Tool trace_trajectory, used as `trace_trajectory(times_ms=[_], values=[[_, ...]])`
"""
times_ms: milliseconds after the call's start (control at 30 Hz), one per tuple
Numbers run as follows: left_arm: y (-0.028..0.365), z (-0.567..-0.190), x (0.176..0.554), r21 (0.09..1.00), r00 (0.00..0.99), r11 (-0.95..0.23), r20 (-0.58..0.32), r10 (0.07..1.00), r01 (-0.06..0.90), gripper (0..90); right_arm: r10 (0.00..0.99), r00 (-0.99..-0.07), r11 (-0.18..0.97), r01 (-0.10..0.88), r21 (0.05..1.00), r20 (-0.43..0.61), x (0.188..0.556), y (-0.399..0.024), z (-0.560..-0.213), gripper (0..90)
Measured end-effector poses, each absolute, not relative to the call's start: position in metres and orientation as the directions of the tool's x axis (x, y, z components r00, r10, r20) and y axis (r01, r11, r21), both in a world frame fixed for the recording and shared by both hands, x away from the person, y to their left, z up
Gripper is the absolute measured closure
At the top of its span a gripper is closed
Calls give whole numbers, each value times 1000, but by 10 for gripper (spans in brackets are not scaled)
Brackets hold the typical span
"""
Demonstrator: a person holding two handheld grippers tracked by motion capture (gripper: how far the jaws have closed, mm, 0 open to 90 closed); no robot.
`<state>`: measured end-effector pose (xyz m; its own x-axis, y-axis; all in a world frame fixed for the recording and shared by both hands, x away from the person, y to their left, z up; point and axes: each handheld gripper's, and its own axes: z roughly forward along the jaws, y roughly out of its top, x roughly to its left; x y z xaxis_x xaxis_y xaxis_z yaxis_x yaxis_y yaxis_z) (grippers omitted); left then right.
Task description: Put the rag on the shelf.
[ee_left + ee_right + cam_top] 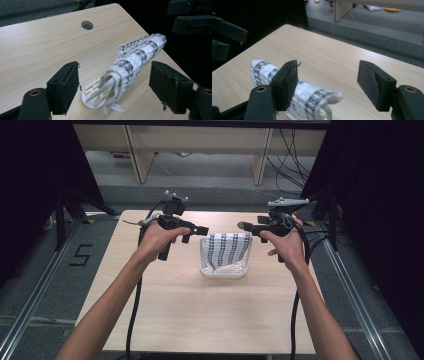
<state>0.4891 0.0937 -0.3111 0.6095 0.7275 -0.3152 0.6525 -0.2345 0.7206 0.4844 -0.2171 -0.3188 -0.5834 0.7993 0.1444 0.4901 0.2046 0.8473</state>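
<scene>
Grippers, both with jaws spread wide and holding nothing. The left gripper hangs above the table just left of the rack's far end, its tip pointing right toward the cloth. The right gripper hangs just right of the same far end, pointing left. In the left gripper view the jaws stand apart to either side of the cloth with clear air between pad and fabric; in the right gripper view the left jaw overlaps the cloth in the picture, but contact cannot be told.

The cloth, white with a dark triangle print, lies draped over a small white slotted rack at the table's middle, somewhat to the far side. It forms a raised, folded ridge over the rack's upright prongs, with a loose end hanging at the near side.

By its look the cloth is light, soft and limp: it should sag and unfold once lifted, and is not fragile. The rack seems light plastic and may tip or slide if the cloth drags on the prongs. Best hold, as a judgement: pinch the ridge's top fold near the far end, one gripper per side, and lift straight up.

A round hole pierces the table beyond.
</scene>
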Motion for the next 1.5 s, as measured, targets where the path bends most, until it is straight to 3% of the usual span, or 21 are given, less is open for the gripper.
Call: trace_trajectory(times_ms=[1500], values=[[106, -315, 444, 761, 653, -247, -288, 700, 600, 216, 755, -646, 268, 462, 845, 114, 439, -208, -325, 316]])
